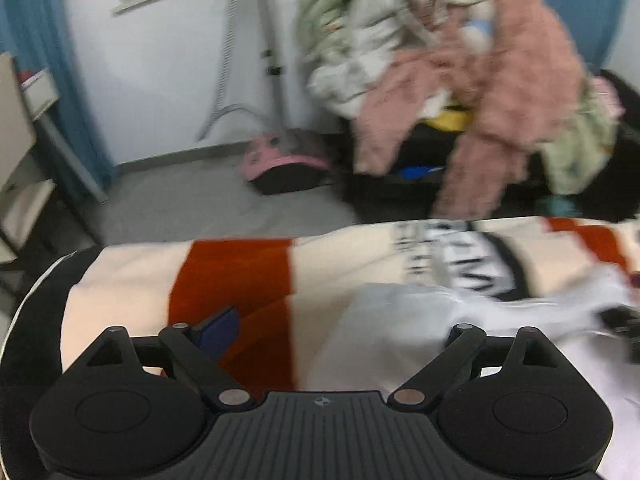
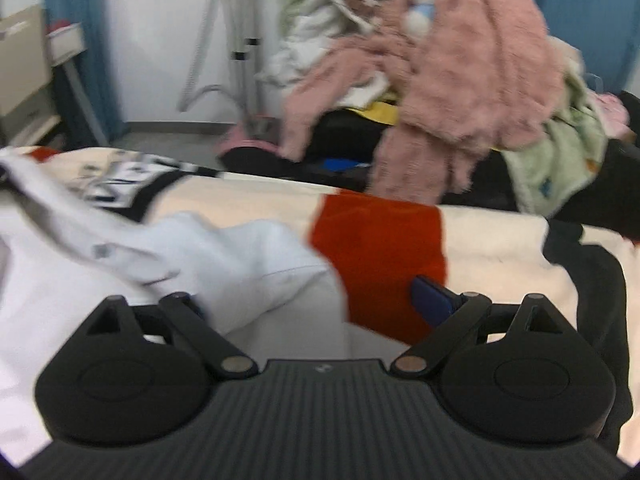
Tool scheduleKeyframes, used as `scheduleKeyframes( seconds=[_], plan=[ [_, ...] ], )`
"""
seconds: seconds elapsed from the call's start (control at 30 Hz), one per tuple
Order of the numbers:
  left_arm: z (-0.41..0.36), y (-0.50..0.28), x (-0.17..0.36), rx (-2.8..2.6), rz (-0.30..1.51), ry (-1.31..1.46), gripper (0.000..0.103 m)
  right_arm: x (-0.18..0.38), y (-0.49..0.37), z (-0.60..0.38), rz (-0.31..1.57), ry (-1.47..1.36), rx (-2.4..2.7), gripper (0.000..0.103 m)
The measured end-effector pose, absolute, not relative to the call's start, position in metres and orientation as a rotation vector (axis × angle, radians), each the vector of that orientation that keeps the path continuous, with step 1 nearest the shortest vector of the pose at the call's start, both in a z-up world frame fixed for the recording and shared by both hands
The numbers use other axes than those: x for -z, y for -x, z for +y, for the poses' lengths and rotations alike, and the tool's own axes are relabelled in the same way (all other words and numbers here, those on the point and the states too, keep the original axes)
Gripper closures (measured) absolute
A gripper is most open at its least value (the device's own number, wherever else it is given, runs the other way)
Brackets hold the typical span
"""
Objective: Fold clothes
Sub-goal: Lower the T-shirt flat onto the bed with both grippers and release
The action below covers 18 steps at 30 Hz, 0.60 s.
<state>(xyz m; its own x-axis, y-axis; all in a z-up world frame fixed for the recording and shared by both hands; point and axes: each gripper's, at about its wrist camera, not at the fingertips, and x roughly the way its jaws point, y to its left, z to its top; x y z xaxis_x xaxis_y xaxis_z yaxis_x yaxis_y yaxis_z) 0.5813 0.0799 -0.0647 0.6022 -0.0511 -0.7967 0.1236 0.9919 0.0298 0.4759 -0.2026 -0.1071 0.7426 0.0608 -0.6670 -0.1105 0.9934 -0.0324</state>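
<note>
Lying crumpled on a cream blanket (image 1: 132, 280) with red blocks and a black printed patch, a white garment (image 1: 400, 320) is seen from both wrist cameras; whether the blanket covers a bed or a table cannot be told. The left gripper (image 1: 320, 332) is held over the blanket just left of the garment, its jaws spread wide with nothing between them. The right gripper (image 2: 320, 300) is also spread wide, and a fold of the white garment lies between its jaws, though contact cannot be judged through the blur. Beyond the blanket's far edge, a heap of clothes (image 2: 460, 80), mostly fluffy pink and pale green pieces, is piled over a dark object. Left of that heap, a garment steamer (image 1: 280, 156) with a pink base stands on the floor.
</note>
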Motion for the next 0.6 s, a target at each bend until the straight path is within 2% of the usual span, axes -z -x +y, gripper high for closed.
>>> scheduleKeyframes(
  seconds=[0.07, 0.3, 0.6],
  plan=[
    [0.075, -0.556, 0.041, 0.121, 0.886, -0.121, 0.007, 0.095, -0.464, -0.196, 0.73, 0.077, -0.133, 0.008],
    [0.053, -0.454, -0.022, 0.125, 0.728, -0.12, 0.006, 0.041, -0.371, -0.19, 0.604, 0.024, -0.157, 0.008],
    [0.027, -0.253, -0.067, 0.162, 0.569, 0.028, 0.007, -0.01, -0.214, -0.208, 0.422, -0.067, -0.175, 0.008]
  ],
)
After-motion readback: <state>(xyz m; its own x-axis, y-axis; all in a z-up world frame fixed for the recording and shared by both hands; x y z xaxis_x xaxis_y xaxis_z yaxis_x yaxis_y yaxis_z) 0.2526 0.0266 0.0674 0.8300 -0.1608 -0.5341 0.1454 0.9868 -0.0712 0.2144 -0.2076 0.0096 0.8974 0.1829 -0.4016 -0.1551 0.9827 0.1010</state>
